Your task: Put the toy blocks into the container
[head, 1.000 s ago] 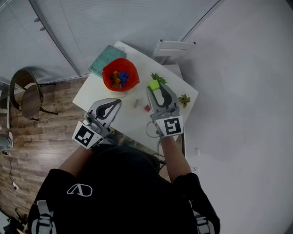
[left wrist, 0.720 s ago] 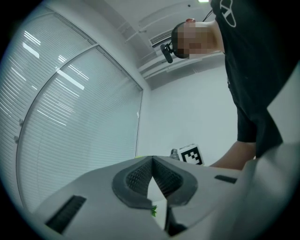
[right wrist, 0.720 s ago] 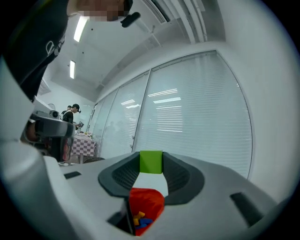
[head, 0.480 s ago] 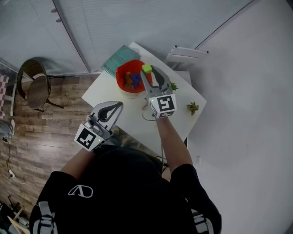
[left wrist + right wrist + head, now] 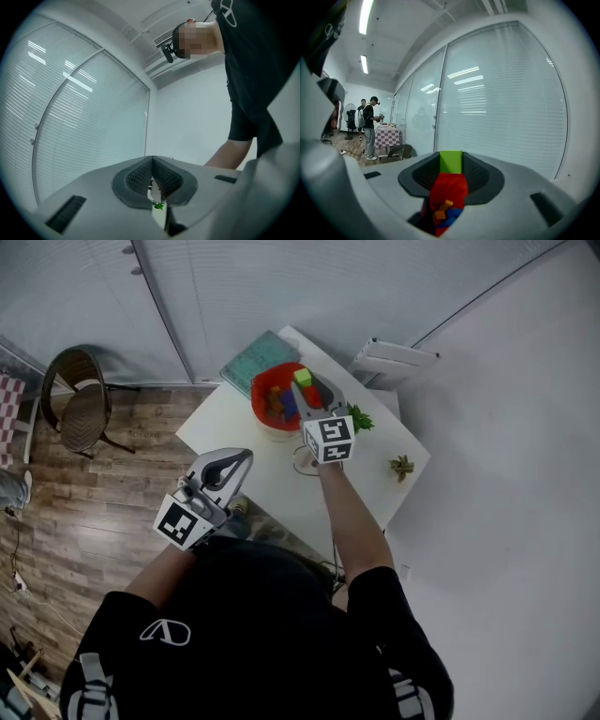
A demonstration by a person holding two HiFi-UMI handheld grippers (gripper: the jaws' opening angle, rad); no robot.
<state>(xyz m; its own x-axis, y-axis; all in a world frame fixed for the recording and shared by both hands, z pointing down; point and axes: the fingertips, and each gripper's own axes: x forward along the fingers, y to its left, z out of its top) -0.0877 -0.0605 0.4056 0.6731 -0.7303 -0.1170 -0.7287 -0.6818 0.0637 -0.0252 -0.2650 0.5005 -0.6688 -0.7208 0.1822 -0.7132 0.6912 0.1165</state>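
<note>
Moved since a second ago: your right gripper (image 5: 307,388) has carried the green block (image 5: 302,377) away from the leafy plant (image 5: 360,418) and across the table (image 5: 234,432) to the red container (image 5: 256,397); your left gripper (image 5: 234,459) has hardly shifted
What that means: the carry looks all but finished, and I judge that letting go is the next step, once you are sure the block is inside the rim
Right jaws: partly open and clamped on the green block (image 5: 451,162), which sits right at the tips with a pad on either side; the grip looks no wider or narrower than before
Left jaws: tips together with nothing between them; this gripper hangs at the near edge of the table, well apart from the container
Green block: in the head view it overlaps the far right part of the container's rim; in the right gripper view the red container (image 5: 449,185) lies below and ahead of it; how high the block is above the rim I cannot tell
Red container: it stands on the far part of the table, just beside the teal book (image 5: 246,367); inside is a loose heap of blocks (image 5: 279,407) in blue, orange and red, with room left on top
Rest of the table: your right forearm covers the spot where two small pieces lay earlier, so I cannot tell whether any are still waiting
Watch for: a drop made too close to the rim could bounce the block back onto the table, so ease further over the heap before you open
</note>
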